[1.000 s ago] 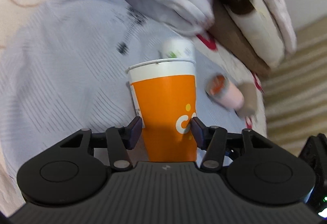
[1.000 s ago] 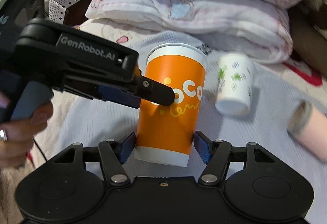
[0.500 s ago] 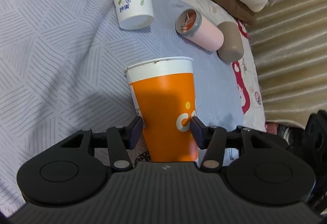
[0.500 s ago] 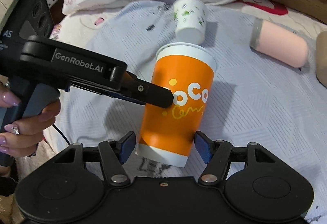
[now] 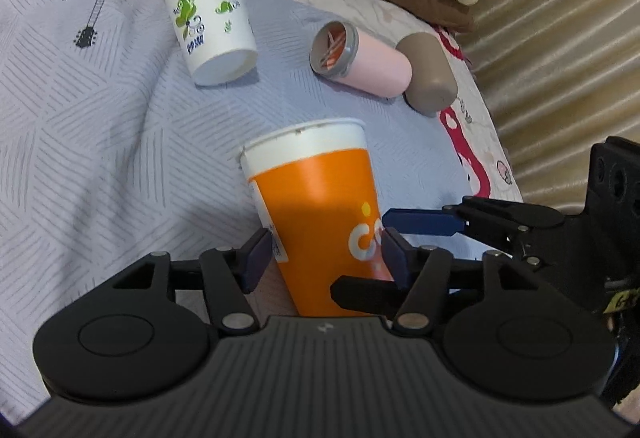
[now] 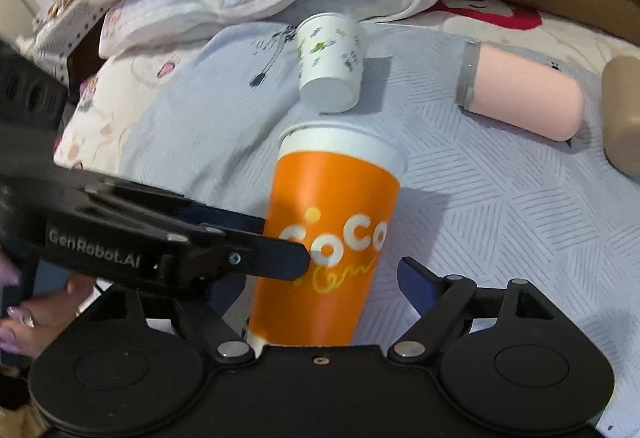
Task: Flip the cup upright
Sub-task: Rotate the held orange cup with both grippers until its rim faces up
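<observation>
An orange paper cup stands mouth-up over a grey bedspread; whether its base touches the bed is hidden. The left tongs pinch its lower body from both sides. The right tongs are spread, their fingers clear of the cup wall. The flip looks nearly done: only setting down and letting go remain. A white cup lies tipped nearby.

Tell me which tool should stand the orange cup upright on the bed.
Left. The left tool is shut on the orange cup, a pad on each side. The right tool is open, its visible finger clear of the cup wall.
</observation>
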The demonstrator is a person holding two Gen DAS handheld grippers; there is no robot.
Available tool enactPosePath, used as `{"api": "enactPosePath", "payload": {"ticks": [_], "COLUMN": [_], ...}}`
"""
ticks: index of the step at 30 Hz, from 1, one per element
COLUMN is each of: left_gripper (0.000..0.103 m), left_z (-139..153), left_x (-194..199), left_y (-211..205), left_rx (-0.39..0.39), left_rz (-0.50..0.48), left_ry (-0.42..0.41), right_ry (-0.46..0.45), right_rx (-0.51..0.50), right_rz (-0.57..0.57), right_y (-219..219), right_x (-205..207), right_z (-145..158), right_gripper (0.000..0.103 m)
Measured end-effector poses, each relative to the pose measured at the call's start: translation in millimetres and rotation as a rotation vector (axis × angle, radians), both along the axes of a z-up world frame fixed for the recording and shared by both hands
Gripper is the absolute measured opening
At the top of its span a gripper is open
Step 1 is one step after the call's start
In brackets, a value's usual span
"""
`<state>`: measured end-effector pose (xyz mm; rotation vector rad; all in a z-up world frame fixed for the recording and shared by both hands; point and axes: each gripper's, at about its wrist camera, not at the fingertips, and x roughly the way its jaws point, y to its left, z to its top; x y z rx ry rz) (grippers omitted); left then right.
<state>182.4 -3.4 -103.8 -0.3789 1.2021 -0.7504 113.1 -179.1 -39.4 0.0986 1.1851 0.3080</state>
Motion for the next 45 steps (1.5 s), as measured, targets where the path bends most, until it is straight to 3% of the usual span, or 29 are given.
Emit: {"api": "enactPosePath", "payload": {"ticks": [6, 13, 19, 32, 40, 45], "left_gripper": [0.066, 0.067, 0.066, 0.064, 0.061, 0.06], "left_z": [-6.5, -15.5, -8.1, 24.7, 37.5, 34.0], "left_x": [6.6, 8.2, 0.4, -19.4, -21.3, -21.3], "left_y": [-0.4, -5.3, -9.1, -2.1, 8.1, 9.7], "left_rx": [-0.006, -0.024, -0.017, 0.052, 0.026, -0.026], "left_rz": [-0.001, 0.061, 0.055, 0.048, 0.056, 0.08], "left_ry": [0.038, 0.044, -0.039, -0.242, -0.343, -0.441], "right_ry": [-0.031, -0.058, -0.094, -0.307, -0.444, -0.583], "right_rx": [0.063, 0.029, -0.076, -0.219, -0.237, -0.378], "right_rz": [0.043, 0.038, 0.06, 0.178, 0.19, 0.197], "right_y": [6.3, 7.5, 15.6, 46.3, 52.6, 65.6], "right_x": [-1.2, 2.9, 1.1, -21.8, -29.8, -39.4], "right_z": [2.5, -0.8, -0.8, 16.1, 23.2, 12.7], "right_gripper": [0.086, 0.082, 0.076, 0.076, 0.076, 0.076]}}
